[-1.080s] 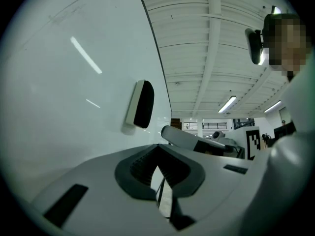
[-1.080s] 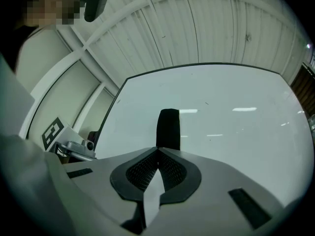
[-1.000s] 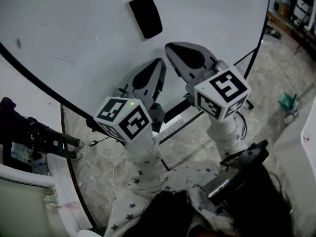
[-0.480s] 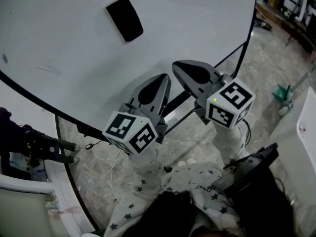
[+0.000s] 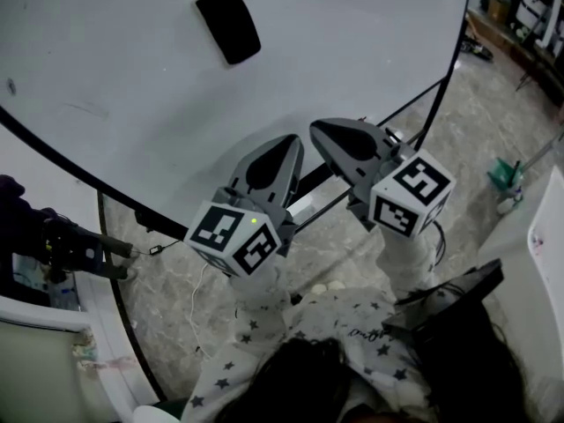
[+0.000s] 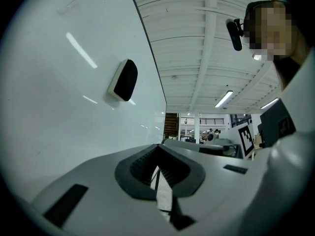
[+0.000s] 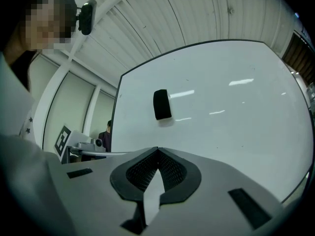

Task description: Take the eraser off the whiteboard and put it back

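The black eraser (image 5: 228,23) sticks to the whiteboard (image 5: 352,33), high on its white face; it also shows in the left gripper view as the eraser (image 6: 124,80) and in the right gripper view as the eraser (image 7: 162,104). My left gripper (image 5: 284,144) and right gripper (image 5: 322,130) hang side by side below the board's lower edge, well short of the eraser. Both are shut with nothing between the jaws, tips touching at the left gripper (image 6: 157,147) and the right gripper (image 7: 157,150).
The board's black frame and stand legs (image 5: 423,117) run over a marble floor (image 5: 476,122). A person's dark sleeve and gloved hand (image 5: 53,241) reach in at the left. A green object (image 5: 504,176) stands on the floor at right.
Both grippers have dropped lower and drawn back from the board. The eraser now sits further from their tips, still stuck on the whiteboard.
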`<state>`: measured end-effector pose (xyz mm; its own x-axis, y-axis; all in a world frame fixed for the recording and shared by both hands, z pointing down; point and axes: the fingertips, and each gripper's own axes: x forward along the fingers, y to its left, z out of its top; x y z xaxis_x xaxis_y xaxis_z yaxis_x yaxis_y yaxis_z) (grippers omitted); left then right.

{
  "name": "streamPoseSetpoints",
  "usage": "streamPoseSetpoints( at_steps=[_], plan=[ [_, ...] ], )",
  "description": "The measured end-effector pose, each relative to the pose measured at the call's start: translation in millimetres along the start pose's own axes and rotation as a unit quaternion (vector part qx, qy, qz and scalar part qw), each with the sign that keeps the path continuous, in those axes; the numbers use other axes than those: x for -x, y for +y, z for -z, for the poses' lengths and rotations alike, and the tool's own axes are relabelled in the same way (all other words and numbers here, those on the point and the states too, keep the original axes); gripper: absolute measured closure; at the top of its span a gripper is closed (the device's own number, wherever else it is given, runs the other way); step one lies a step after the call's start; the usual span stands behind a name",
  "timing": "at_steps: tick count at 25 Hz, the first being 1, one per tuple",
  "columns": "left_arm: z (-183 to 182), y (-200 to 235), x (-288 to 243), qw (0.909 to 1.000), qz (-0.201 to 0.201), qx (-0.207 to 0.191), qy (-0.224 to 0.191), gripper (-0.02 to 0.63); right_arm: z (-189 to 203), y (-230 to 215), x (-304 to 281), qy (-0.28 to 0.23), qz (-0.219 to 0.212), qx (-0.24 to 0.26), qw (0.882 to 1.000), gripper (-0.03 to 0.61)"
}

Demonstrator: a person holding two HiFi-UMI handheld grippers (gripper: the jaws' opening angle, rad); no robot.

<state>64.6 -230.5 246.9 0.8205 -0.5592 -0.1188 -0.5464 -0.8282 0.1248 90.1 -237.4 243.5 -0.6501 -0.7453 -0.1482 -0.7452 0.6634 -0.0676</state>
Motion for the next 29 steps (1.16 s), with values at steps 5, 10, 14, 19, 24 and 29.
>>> streamPoseSetpoints(
  at_steps=[5, 10, 14, 19, 24, 29],
  plan=[
    [-0.3, 1.8, 2.4, 1.0, -0.006, 0.0, -0.002, 0.612, 2.3, 2.3, -3.5, 0.007, -0.005, 0.007, 1.0, 0.571],
    [-4.2, 3.8, 3.8, 1.0, -0.007, -0.001, -0.005, 0.612, 0.2, 1.5, -5.5, 0.005, -0.005, 0.006, 1.0, 0.571],
    [-6.2, 4.4, 3.7, 0.9999, -0.007, -0.003, -0.007, 0.612, -1.2, 2.0, -6.9, 0.006, -0.006, 0.009, 1.0, 0.571],
    [-7.2, 3.7, 2.4, 0.9999, -0.006, -0.005, -0.007, 0.612, -2.2, 1.0, -7.1, 0.005, -0.006, 0.009, 1.0, 0.571],
    [-8.8, 4.5, 3.0, 0.9999, -0.006, -0.007, -0.007, 0.612, -3.2, 1.2, -7.9, 0.005, -0.006, 0.01, 1.0, 0.571],
    [-9.1, 5.4, 3.5, 0.9999, -0.007, -0.005, -0.007, 0.612, -3.3, 0.9, -8.3, 0.006, -0.005, 0.009, 1.0, 0.571]
  ],
)
